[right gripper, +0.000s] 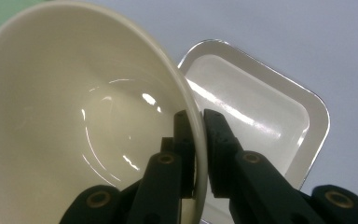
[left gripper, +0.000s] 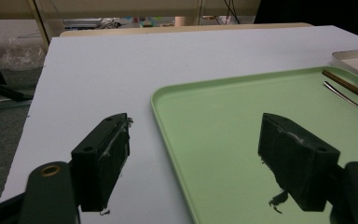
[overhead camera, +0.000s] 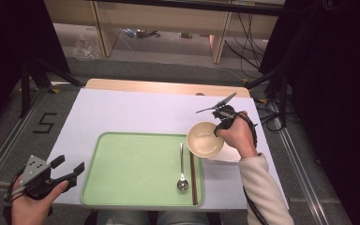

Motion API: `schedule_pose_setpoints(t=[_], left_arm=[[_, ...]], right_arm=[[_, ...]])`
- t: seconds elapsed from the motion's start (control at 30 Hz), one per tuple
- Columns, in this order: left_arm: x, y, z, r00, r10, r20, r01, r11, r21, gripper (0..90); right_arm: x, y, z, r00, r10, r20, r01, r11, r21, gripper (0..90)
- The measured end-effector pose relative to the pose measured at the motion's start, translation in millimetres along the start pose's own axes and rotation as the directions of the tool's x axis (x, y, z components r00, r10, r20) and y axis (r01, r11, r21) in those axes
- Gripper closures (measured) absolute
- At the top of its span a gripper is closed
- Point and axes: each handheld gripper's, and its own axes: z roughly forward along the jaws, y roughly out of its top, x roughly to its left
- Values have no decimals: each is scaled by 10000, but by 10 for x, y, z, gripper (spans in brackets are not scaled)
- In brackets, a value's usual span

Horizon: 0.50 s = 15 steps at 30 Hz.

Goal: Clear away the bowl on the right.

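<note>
Both grippers are black. The left gripper [overhead camera: 70,171] carries a grey three-cornered plate dotted with small holes, and its blocky jaws have scuffed, fraying pads and brass-ringed pivots. The right gripper [right gripper: 197,140] has brass-ringed pivots too, with a black cable trailing along a cream knitted sleeve [overhead camera: 262,187].

The bowl [overhead camera: 205,139] is round, cream-white and shiny inside, and it has nothing in it. It is tipped on a slant, held up off the table by its thin rim. It sits at about 3 o'clock from the green tray [overhead camera: 122,173], just over that tray's right edge
</note>
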Motion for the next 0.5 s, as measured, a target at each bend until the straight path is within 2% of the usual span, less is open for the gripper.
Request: schedule_pose_setpoints(t=[0.03, 0.07, 0.13, 0.27, 0.3, 0.33, 0.37, 0.43, 0.47, 0.5], left_arm=[[1, -1, 1, 10000, 0, 3, 0, 10000, -5, 244], [0, -1, -1, 10000, 0, -8, 0, 10000, 15, 244], [0, -1, -1, 10000, 1, -5, -1, 10000, 19, 245], [-1, -1, -1, 10000, 1, -8, -1, 10000, 17, 245], [-1, -1, -2, 10000, 4, -13, -4, 10000, 32, 245], [-3, -1, -3, 10000, -6, -24, 6, 10000, 34, 245], [-3, 0, -3, 10000, -7, -26, 8, 10000, 29, 245], [-1, 0, -3, 10000, 4, -26, -4, 10000, 38, 245], [-1, -1, -2, 10000, 8, -23, -7, 10000, 43, 245], [-2, -2, -1, 10000, -1, -25, 2, 10000, 40, 245]], right_arm=[[-10, 1, 2, 9996, -257, -93, 257, 9997, -34, 848], [-2, 4, 5, 9995, -316, -73, 316, 9995, -90, 848], [42, 9, 0, 10000, 20, 1, -20, 10000, -15, 848], [52, 20, 7, 9997, -210, -147, 210, 9998, 2, 848], [65, 20, 9, 9997, -123, -190, 123, 9999, 5, 848], [57, 25, 15, 9994, -283, -185, 283, 9996, -51, 848], [77, 23, 12, 9996, -100, -261, 100, 9999, 2, 848], [73, 24, 19, 9991, -328, -276, 326, 9994, -71, 848], [104, 31, 13, 9997, 9, -227, -8, 10000, 51, 848], [97, 30, 18, 9993, -178, -316, 177, 9998, -17, 848]])
